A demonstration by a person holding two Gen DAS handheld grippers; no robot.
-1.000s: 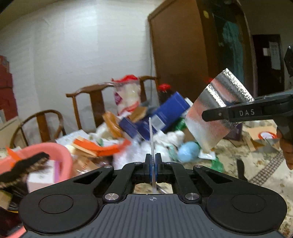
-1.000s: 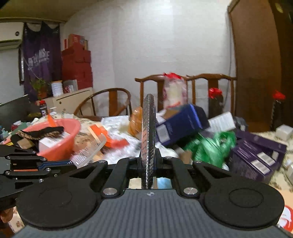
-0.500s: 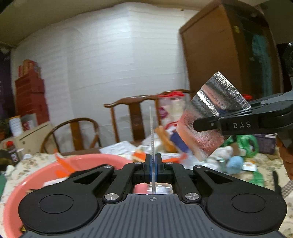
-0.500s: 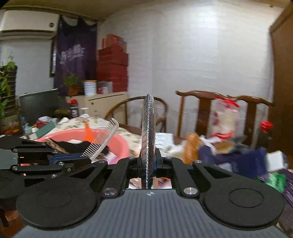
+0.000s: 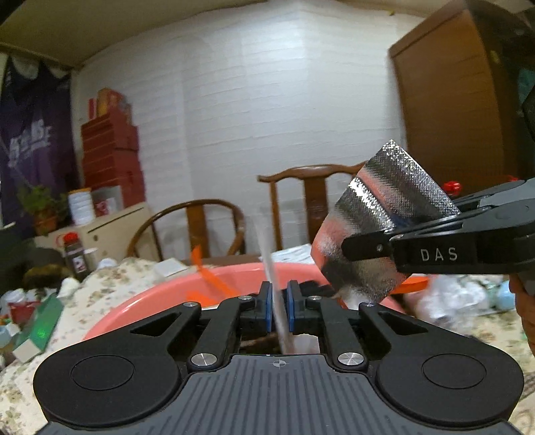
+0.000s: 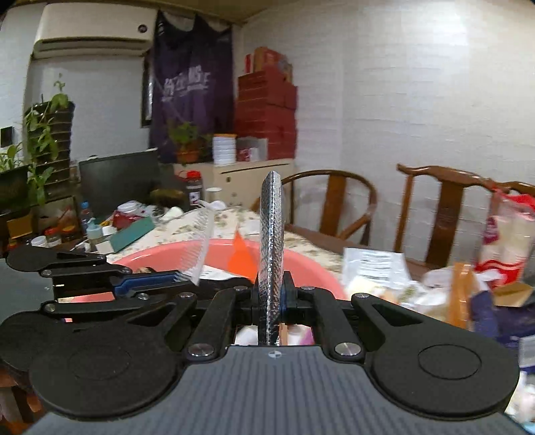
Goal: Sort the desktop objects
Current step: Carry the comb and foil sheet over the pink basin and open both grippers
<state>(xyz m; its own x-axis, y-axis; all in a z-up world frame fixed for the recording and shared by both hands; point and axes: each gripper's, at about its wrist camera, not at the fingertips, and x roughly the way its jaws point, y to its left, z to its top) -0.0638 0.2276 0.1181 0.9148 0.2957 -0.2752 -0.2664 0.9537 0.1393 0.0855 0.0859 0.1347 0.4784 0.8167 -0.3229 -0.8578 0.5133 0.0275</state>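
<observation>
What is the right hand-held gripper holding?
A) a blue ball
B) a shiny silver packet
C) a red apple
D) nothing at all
B: the right hand-held gripper is pinched shut on a shiny silver packet, which shows edge-on in its own camera and flat in the left one.

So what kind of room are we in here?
Probably a lived-in home dining room: wooden armchairs around a table with a floral tablecloth, a wall air conditioner, potted plants.
</observation>
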